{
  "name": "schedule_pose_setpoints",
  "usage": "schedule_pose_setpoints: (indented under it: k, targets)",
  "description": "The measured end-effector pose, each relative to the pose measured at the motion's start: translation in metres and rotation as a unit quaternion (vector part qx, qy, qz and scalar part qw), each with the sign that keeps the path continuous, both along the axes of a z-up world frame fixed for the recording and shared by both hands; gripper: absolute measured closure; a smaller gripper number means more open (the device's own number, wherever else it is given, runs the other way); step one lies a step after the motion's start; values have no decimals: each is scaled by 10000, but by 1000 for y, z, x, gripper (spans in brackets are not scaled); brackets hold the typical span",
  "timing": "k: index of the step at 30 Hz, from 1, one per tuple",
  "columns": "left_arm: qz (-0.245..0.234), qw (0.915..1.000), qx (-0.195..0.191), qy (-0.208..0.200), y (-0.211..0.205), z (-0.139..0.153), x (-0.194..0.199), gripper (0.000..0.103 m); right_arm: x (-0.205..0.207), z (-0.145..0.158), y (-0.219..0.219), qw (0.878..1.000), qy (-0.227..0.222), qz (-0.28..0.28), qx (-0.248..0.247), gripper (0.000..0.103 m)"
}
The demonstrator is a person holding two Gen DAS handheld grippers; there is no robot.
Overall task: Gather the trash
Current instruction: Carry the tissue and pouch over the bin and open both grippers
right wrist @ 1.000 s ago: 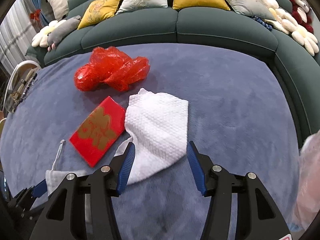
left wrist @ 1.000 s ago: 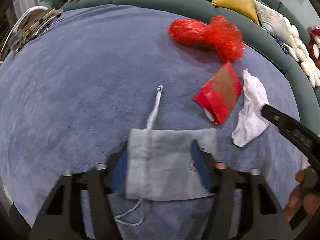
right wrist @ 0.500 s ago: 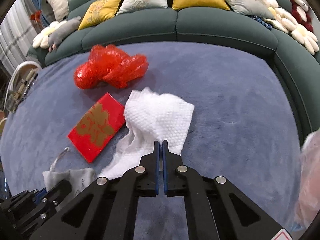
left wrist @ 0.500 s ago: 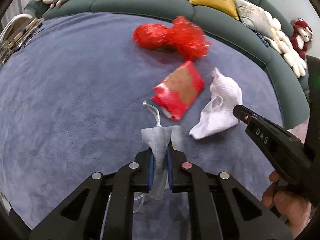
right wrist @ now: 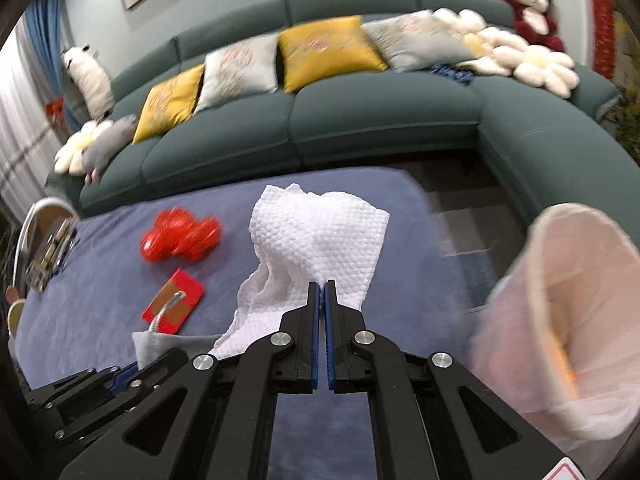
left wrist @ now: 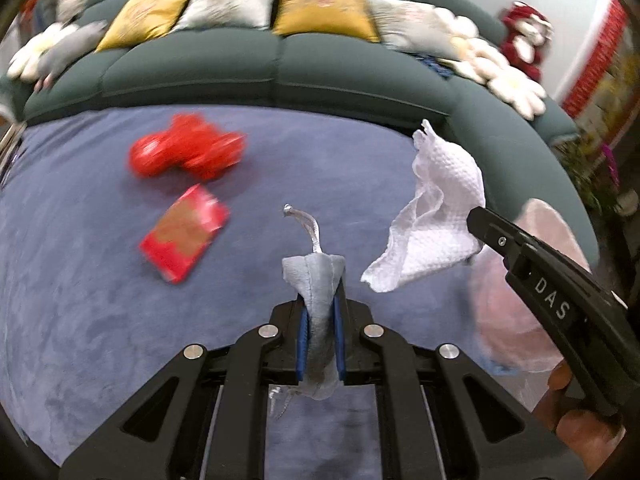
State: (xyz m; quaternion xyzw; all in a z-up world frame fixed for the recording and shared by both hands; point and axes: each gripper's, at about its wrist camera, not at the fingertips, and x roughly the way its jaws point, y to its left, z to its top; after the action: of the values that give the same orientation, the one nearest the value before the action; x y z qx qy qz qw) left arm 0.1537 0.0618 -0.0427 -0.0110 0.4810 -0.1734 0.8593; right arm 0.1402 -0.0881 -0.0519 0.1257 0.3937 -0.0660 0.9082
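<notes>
left gripper (left wrist: 319,340) clamps the grey drawstring pouch (left wrist: 318,280); right gripper (right wrist: 322,308) pinches the white paper towel (right wrist: 320,236), both lifted over the blue rug (left wrist: 80,280). red envelope (left wrist: 185,239) and red plastic bag (left wrist: 186,155) lie on it; pink bag (right wrist: 560,320) gapes right.

Both views are evenly and softly lit; no strong shadows or glare. Fisheye distortion bends the sofa (right wrist: 360,112) and darkens the corners. Motion blur smears the red plastic bag (left wrist: 186,152), the cushions (left wrist: 324,6) and the pink bin liner (right wrist: 560,320); both grippers' fingers remain sharp.
</notes>
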Motion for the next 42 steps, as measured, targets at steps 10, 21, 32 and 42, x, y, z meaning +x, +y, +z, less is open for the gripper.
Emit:
schedule_pose_setpoints:
  k: [10,21,32,42]
  targets:
    - [-787,9965,-131,-247,-101,29,-25,93,-60,29,-96,9960,-336,-814,-179,99]
    - [-1546,9875,-104,-289,-199,36,-55,93,-115,16,-176,9868,-256,-1584,-234,99]
    - [-1927,9811,-83,-123,-253,29,-61,92,-137,0,-217,9810,-198,-1929,-80,99]
    - [-1912,9814,-141,-64,-263,25,-56,78,-138,-4,-226,9795,-223,-1999,-63,92]
